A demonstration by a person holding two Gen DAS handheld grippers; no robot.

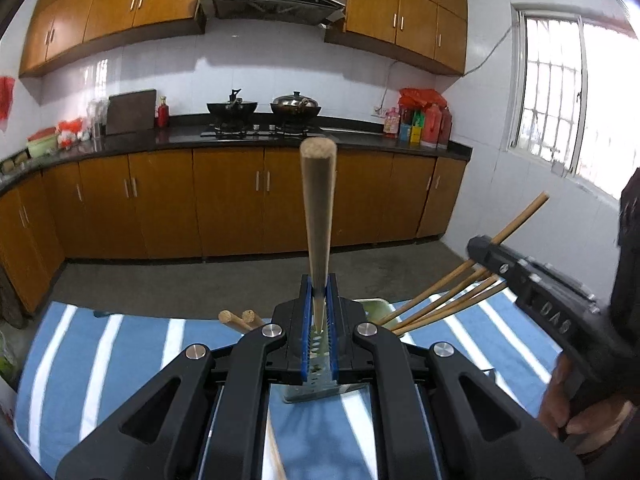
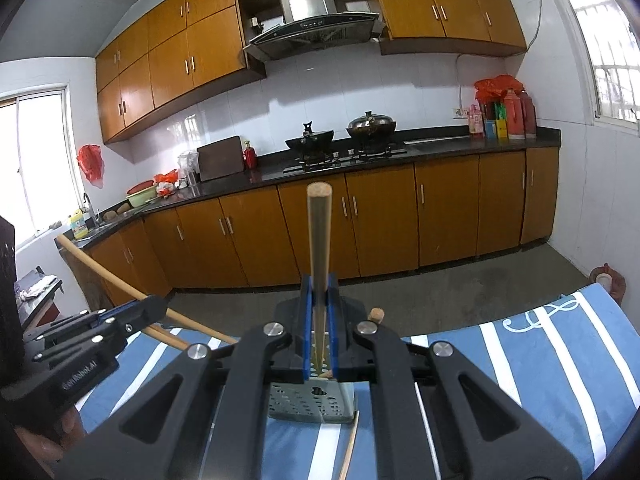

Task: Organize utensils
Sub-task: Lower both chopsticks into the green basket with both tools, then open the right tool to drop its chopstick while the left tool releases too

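Wooden chopsticks are in both grippers. The left gripper (image 1: 320, 300) has its blue fingers (image 1: 307, 312) closed on one chopstick (image 1: 317, 216), which stands up between them with its blunt end toward the kitchen cabinets (image 1: 224, 200). Just below those fingers sits a perforated metal holder (image 1: 316, 380) on the blue-and-white striped cloth (image 1: 100, 352) over the worktop. More chopsticks (image 1: 444, 300) fan out of the holder to the right, and two blunt ends (image 1: 240, 318) poke up on its left. The right gripper (image 2: 319, 300) likewise clamps a single chopstick (image 2: 319, 240) between its fingers (image 2: 306, 320), directly over the same holder (image 2: 312, 402). One loose chopstick (image 2: 349, 448) lies on the cloth beside the holder.
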